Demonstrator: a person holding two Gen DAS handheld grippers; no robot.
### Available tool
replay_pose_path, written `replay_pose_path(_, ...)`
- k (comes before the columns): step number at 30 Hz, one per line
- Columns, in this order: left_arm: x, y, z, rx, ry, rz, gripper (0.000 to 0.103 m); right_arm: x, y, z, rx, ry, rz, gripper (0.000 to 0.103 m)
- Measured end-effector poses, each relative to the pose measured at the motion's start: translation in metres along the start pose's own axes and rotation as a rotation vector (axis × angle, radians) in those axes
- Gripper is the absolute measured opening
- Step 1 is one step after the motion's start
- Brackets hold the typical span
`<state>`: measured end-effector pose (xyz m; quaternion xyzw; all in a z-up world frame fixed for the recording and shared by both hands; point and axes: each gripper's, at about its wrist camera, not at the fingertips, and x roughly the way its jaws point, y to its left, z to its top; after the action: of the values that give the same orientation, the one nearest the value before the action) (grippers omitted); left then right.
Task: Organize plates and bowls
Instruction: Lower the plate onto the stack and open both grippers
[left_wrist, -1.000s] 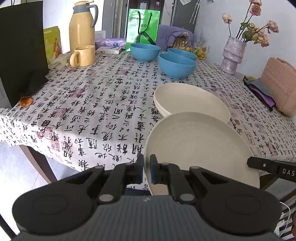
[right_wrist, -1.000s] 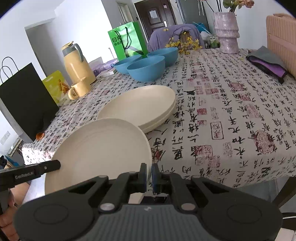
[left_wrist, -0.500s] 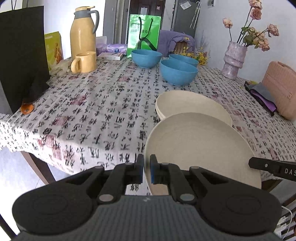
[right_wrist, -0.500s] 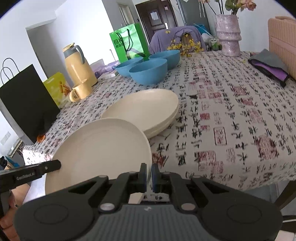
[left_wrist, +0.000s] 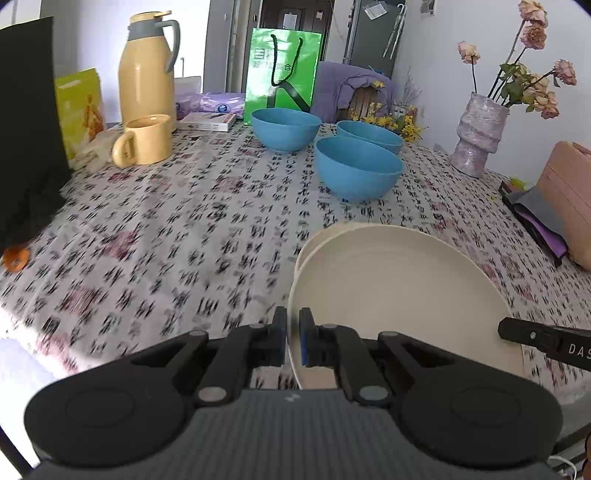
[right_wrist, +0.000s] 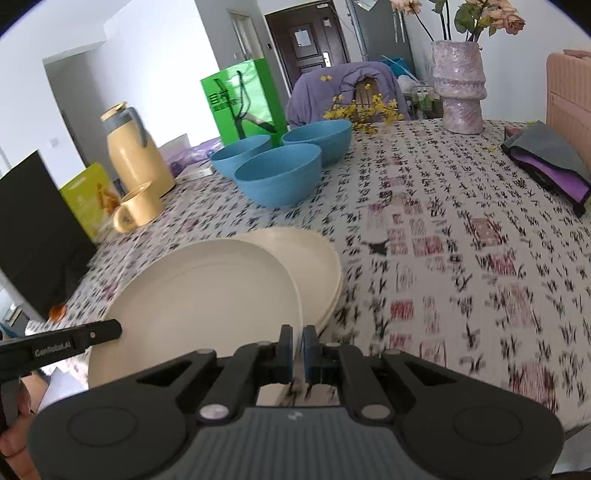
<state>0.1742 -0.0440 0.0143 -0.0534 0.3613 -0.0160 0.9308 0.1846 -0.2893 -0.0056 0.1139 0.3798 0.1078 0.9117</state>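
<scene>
Left gripper (left_wrist: 293, 341) and right gripper (right_wrist: 298, 349) fingers clenched on opposite rims of cream plate (left_wrist: 399, 295), held above plate stack (right_wrist: 317, 258); blue bowls (left_wrist: 356, 171) beyond.

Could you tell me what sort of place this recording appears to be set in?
Most likely a home dining area: a table under a calligraphy-print tablecloth holds blue bowls, a yellow thermos jug and a vase of dried roses, with an entrance door behind.

left tongs (left_wrist: 293, 341) clamped, right tongs (right_wrist: 299, 349) clamped
</scene>
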Motion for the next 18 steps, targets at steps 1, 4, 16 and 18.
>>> replay_pose_path(1,0.006,-0.001,0.006,-0.002,0.003,-0.002,0.007,0.005,-0.002,0.005,0.000,0.002,-0.003,0.006)
replay_pose_path(4,0.026,-0.003,0.022,-0.012,0.026,-0.011,0.007,0.025,-0.009,0.021,0.007,0.016,-0.012,0.006)
replay_pose_path(16,0.078,-0.005,0.049,-0.022,0.099,-0.005,0.007,0.072,-0.020,0.054,-0.011,0.060,-0.024,0.006)
replay_pose_path(18,0.082,-0.005,0.048,-0.024,0.112,-0.006,0.007,0.075,-0.020,0.053,-0.016,0.066,-0.025,0.007)
